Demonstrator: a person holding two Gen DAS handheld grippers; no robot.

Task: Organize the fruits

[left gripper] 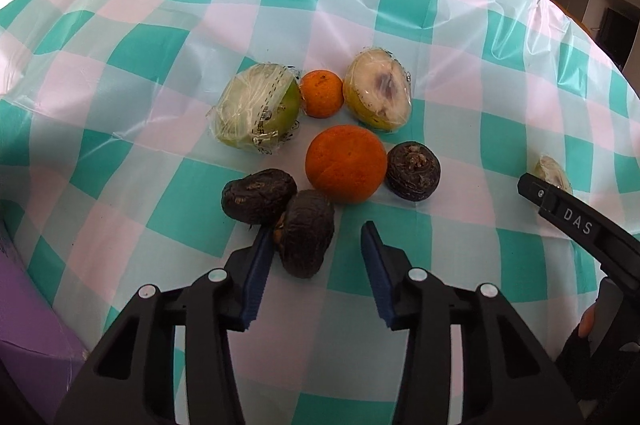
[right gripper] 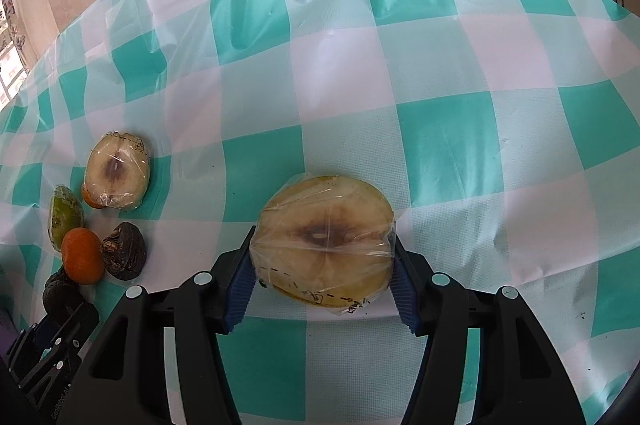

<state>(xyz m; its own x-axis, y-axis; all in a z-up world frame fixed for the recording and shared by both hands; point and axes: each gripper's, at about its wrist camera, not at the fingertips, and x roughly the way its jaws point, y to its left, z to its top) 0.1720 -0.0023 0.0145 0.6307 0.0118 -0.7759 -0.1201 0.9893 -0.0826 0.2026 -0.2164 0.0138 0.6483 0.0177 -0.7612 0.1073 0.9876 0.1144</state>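
Observation:
In the left wrist view my left gripper [left gripper: 316, 237] is open, its left finger touching a dark wrinkled fruit [left gripper: 305, 232] that lies partly between the jaws. Beyond it lie another dark fruit [left gripper: 258, 195], a third dark one [left gripper: 413, 171], a big orange [left gripper: 345, 164], a small orange [left gripper: 321, 93] and two wrapped apple halves [left gripper: 258, 107] [left gripper: 378, 91]. In the right wrist view my right gripper [right gripper: 322, 257] is shut on a plastic-wrapped apple half [right gripper: 322, 239], cut face up, just above the cloth. The fruit cluster [right gripper: 82, 255] lies far left.
A teal-and-white checked plastic cloth [right gripper: 440, 105] covers the round table. The right gripper's finger [left gripper: 576, 215] shows at the right edge of the left wrist view. A purple box [left gripper: 24, 325] stands at the lower left. A pink wall lies behind.

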